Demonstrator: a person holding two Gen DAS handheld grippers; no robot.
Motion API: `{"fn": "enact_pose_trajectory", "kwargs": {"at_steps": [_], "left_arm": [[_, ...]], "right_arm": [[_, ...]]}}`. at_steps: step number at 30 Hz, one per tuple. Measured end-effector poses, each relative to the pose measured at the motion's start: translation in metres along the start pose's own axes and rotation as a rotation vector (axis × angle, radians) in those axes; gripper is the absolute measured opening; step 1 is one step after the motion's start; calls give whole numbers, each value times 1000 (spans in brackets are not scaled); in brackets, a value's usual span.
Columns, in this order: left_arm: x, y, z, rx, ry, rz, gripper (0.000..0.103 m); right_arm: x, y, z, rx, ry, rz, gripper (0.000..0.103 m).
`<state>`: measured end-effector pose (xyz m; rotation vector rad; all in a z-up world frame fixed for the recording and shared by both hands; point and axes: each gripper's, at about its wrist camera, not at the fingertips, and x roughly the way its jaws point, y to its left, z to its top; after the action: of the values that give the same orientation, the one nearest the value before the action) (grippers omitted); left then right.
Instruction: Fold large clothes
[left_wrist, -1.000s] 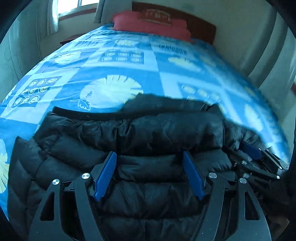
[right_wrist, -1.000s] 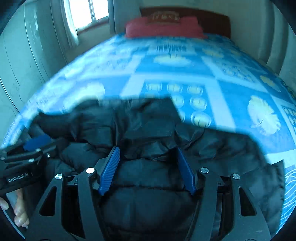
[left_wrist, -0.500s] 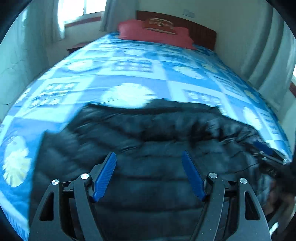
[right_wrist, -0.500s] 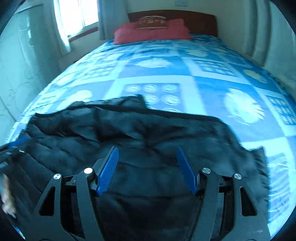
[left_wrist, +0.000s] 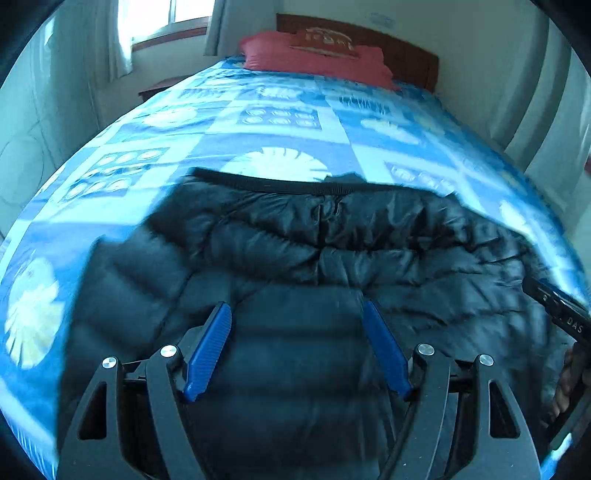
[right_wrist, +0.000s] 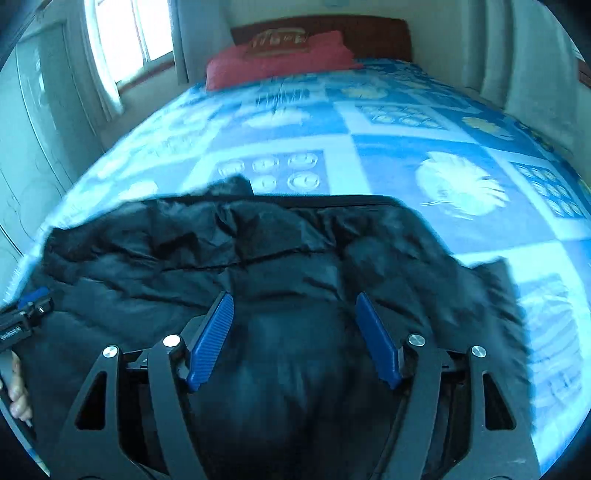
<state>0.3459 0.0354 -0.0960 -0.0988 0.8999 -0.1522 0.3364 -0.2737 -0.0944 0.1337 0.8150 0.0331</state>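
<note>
Black quilted puffer jacket (left_wrist: 332, 258), shiny and rumpled, spread flat across the near end of a blue patterned bed (left_wrist: 280, 122), a ribbed dark band along its far edge, outer edges blurred, lining side seen creased in the right wrist view (right_wrist: 229, 251)

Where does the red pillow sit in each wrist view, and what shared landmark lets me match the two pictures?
Left wrist view: red pillow at top centre, against the headboard.
Right wrist view: red pillow at top, left of centre, against the headboard.
Shared landmark: the black puffer jacket spread on the blue patterned bedspread, beneath both open tongs.
</note>
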Motion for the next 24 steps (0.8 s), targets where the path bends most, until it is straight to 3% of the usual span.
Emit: {"fn": "enact_pose_trajectory", "kwargs": {"at_steps": [3, 6, 13, 18, 20, 22, 24], "left_arm": [[-46, 23, -24, -89, -43, 8, 74], [-79, 51, -57, -203, -40, 25, 74], [-142, 81, -132, -315, -91, 107, 79], [-127, 105, -163, -503, -17, -35, 79], [-115, 112, -168, -575, -4, -101, 79], [-104, 118, -170, -644, -24, -135, 75], [-99, 116, -166, -649, -38, -144, 54]], "right_arm": [[-46, -17, -20, 20, -39, -40, 76], [-77, -41, -53, 82, -20, -71, 78], [-100, -86, -123, 221, 61, -90, 78], [-88, -100, -144, 375, 96, 45, 78], [-84, -99, -148, 398, 95, 50, 74], [-85, -94, -148, 385, 84, 50, 59], [-87, -92, -148, 379, 72, 72, 46]]}}
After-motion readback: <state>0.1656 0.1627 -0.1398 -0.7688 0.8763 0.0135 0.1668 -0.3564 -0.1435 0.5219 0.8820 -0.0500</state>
